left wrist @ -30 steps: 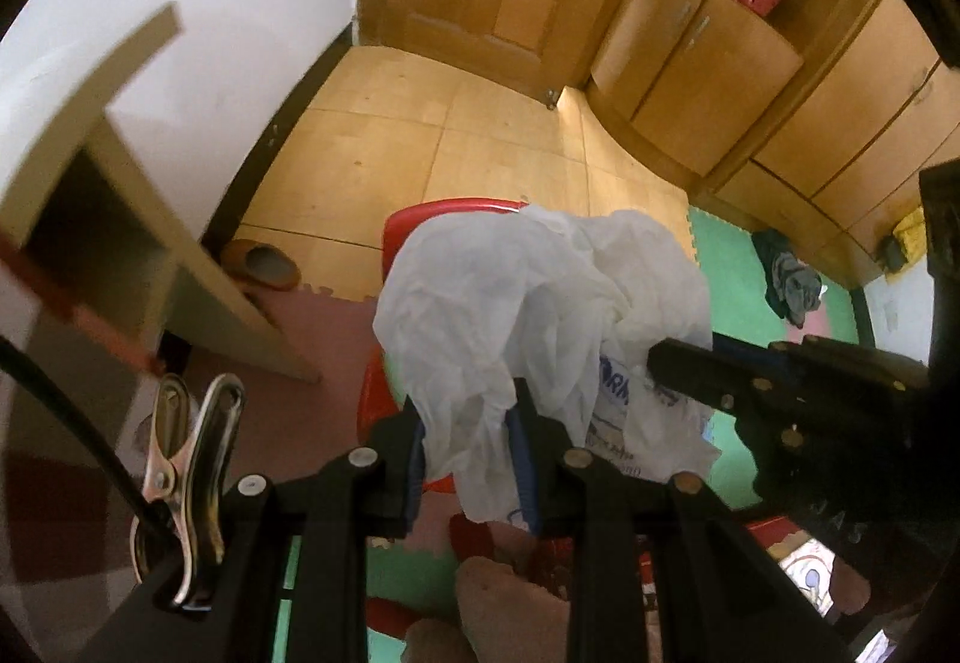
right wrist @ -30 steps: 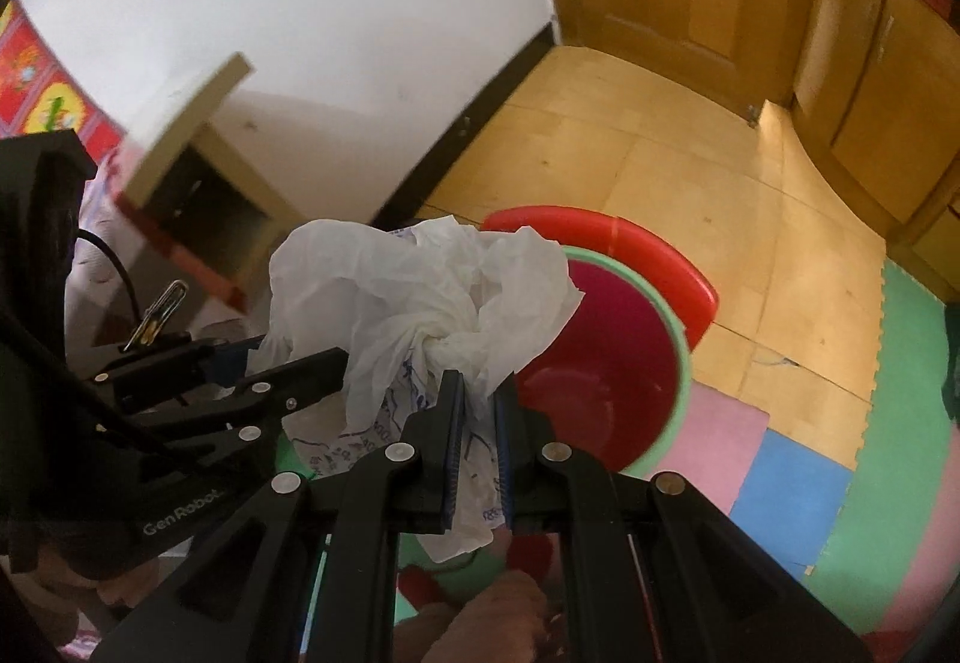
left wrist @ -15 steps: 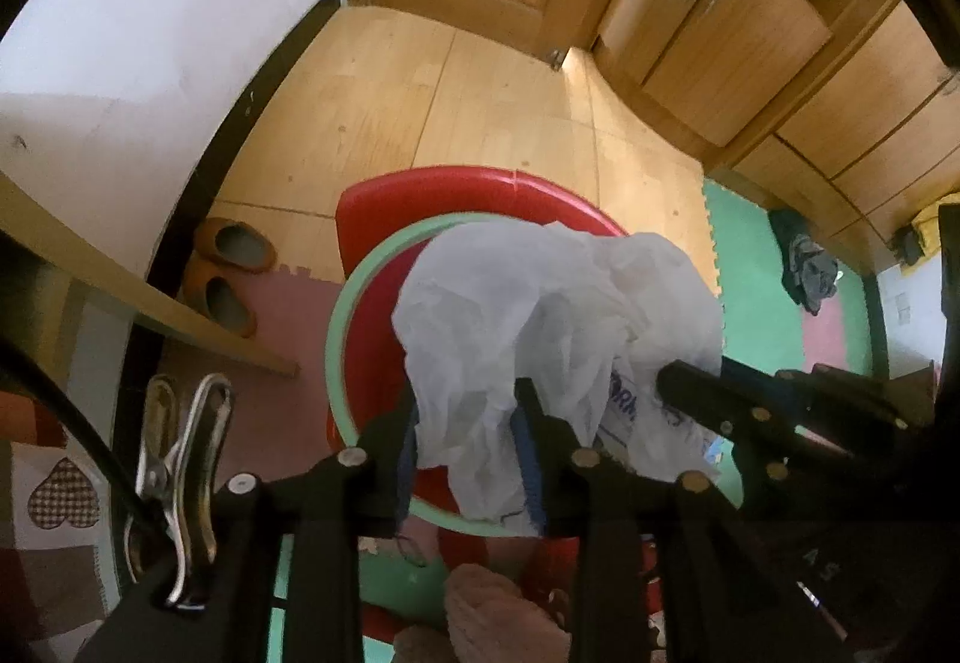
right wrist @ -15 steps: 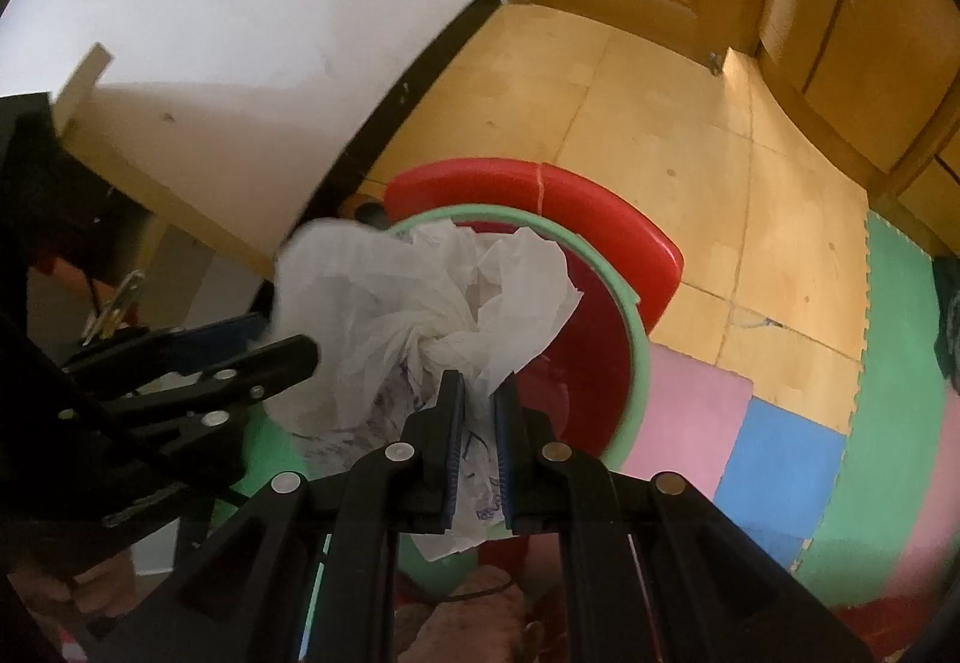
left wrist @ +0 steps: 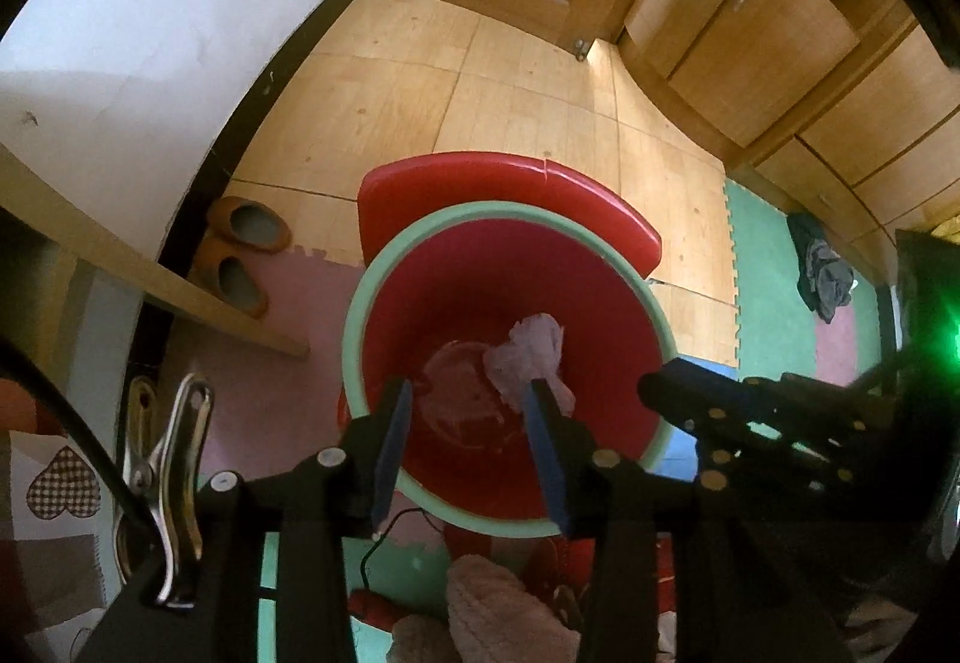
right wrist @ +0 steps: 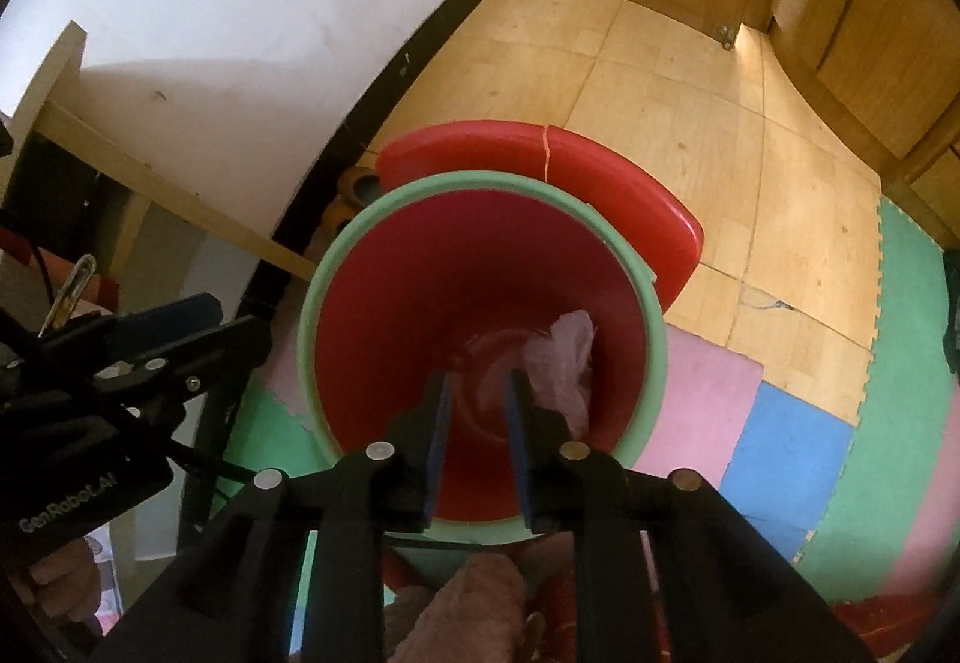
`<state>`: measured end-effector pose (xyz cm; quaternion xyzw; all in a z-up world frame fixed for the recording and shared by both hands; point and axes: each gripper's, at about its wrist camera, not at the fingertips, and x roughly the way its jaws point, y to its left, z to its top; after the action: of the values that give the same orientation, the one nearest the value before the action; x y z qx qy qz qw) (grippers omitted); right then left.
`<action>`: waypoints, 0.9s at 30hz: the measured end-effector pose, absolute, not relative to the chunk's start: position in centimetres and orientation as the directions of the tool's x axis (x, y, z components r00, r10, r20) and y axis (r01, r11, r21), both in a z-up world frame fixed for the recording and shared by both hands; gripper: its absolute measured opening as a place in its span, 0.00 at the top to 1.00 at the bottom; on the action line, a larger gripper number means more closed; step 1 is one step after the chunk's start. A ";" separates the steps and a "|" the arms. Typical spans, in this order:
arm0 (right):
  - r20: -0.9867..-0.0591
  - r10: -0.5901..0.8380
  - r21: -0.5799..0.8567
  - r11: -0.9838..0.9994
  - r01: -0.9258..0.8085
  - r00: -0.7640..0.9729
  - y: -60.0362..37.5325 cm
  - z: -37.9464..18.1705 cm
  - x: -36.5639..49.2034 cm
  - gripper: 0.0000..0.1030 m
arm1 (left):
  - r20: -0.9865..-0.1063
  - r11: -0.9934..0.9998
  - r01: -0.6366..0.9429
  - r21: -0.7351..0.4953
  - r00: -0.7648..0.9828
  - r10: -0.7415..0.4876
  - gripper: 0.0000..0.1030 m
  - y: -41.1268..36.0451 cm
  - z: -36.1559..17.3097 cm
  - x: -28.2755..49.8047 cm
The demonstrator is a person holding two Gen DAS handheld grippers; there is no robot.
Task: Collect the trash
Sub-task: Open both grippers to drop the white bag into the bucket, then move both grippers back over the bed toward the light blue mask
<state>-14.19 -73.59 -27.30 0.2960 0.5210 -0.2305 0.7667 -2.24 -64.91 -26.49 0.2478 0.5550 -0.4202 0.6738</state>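
Note:
A red bin with a pale green rim stands on the floor right below both grippers. The crumpled white plastic bag lies at the bottom of the bin, tinted pink. My left gripper hangs over the bin, jaws opening, nothing between its blue pads. My right gripper also points down into the bin, jaws opening and empty. Each gripper shows at the edge of the other's view.
The bin's red lid stands up behind it. A pair of brown slippers lies by the wall under a wooden shelf. Coloured foam mats, a dark cloth, wooden cabinets and a door surround.
Both grippers opened and let go of the white bag, which dropped to the bottom of the bin. Both hands came down closer over the bin.

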 end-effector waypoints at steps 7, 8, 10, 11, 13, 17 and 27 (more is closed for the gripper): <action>-0.923 -0.060 0.220 0.726 0.651 0.380 -72.8 -25.2 -14.7 0.76 | -0.952 0.530 0.833 -0.157 0.016 -0.306 0.60 -64.4 -25.4 -2.3; -0.921 -0.064 0.221 0.729 0.648 0.385 -72.6 -24.8 -14.8 0.75 | -0.951 0.530 0.833 -0.160 0.014 -0.309 0.60 -64.4 -25.2 -2.2; -0.916 -0.074 0.219 0.732 0.645 0.395 -72.3 -23.8 -15.0 0.75 | -0.947 0.531 0.831 -0.165 0.017 -0.321 0.61 -64.2 -24.3 -2.2; -0.912 -0.082 0.217 0.735 0.642 0.402 -72.0 -23.1 -15.1 0.74 | -0.945 0.532 0.830 -0.167 0.019 -0.326 0.61 -64.0 -24.0 -2.2; -0.905 -0.103 0.204 0.745 0.635 0.412 -71.5 -21.9 -15.2 0.73 | -0.941 0.536 0.826 -0.173 0.021 -0.337 0.60 -63.6 -23.1 -2.3; -0.882 -0.115 0.214 0.766 0.606 0.458 -70.1 -18.9 -14.9 0.72 | -0.928 0.554 0.812 -0.185 0.041 -0.370 0.60 -62.6 -20.8 -2.4; -0.832 -0.124 0.227 0.813 0.536 0.540 -66.5 -13.4 -13.6 0.69 | -0.890 0.600 0.775 -0.199 0.114 -0.442 0.61 -58.9 -14.9 -1.6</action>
<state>-13.62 -66.54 -13.42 0.2350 0.4380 -0.1950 0.8455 -1.65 -58.90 -14.90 0.1604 0.5183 -0.4175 0.7289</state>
